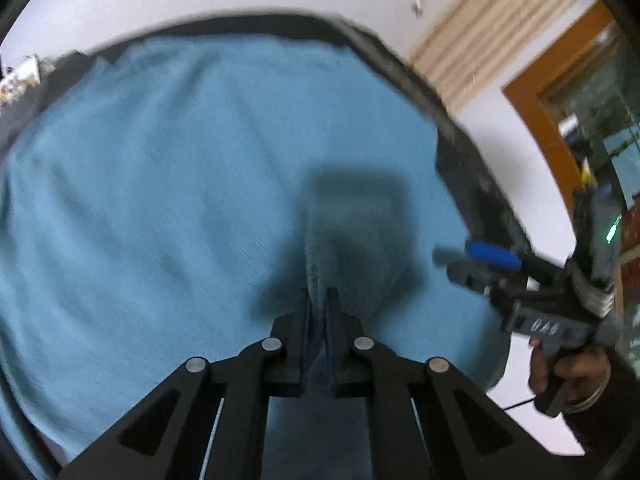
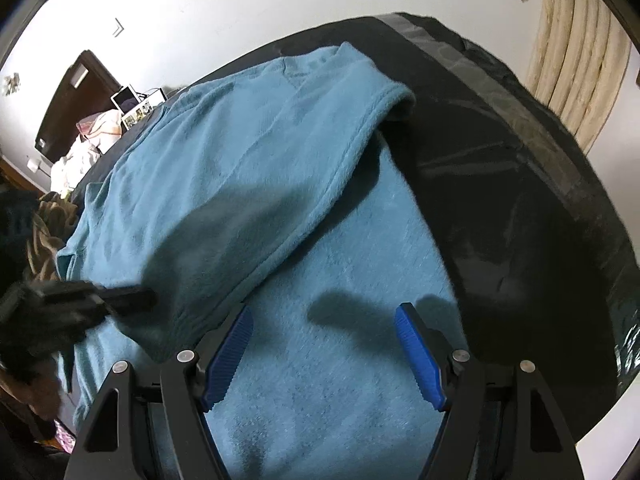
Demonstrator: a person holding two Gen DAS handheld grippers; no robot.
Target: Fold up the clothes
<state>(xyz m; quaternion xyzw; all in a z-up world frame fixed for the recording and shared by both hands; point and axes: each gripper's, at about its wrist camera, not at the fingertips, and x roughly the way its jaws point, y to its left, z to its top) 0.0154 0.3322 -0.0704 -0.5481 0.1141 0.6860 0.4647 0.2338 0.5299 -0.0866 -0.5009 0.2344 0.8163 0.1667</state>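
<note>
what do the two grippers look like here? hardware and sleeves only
Both are black linkage frames with round silver pivot pins. The right gripper has ribbed blue pads on its jaws. The left gripper shows thin blue pad edges. In the left wrist view, the right gripper's grey body carries blurred white lettering, a thin cable trails below, and the hand wears a dark sleeve.

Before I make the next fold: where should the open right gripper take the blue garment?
Probably the folded flap's hemmed edge, approached from the right over the dark table. That edge lies raised and casts a shadow on the layer below, so a finger could slip under. The right gripper hovers open nearby.
</note>
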